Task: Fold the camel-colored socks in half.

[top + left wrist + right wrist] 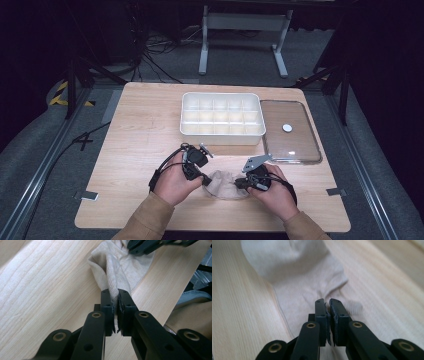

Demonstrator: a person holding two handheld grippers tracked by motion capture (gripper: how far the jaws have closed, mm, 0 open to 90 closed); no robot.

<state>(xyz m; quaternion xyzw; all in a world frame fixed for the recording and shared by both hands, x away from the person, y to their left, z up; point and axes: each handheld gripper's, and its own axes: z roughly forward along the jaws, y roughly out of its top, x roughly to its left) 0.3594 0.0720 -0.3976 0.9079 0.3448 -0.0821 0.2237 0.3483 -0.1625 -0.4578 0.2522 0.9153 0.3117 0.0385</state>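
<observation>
wooden table [135,135], both grippers pinching beige cloth [226,184], no legible writing

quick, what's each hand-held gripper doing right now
Left hand-held gripper: shut on a fold of the beige sock.
Right hand-held gripper: shut on the sock's thin fabric.
</observation>
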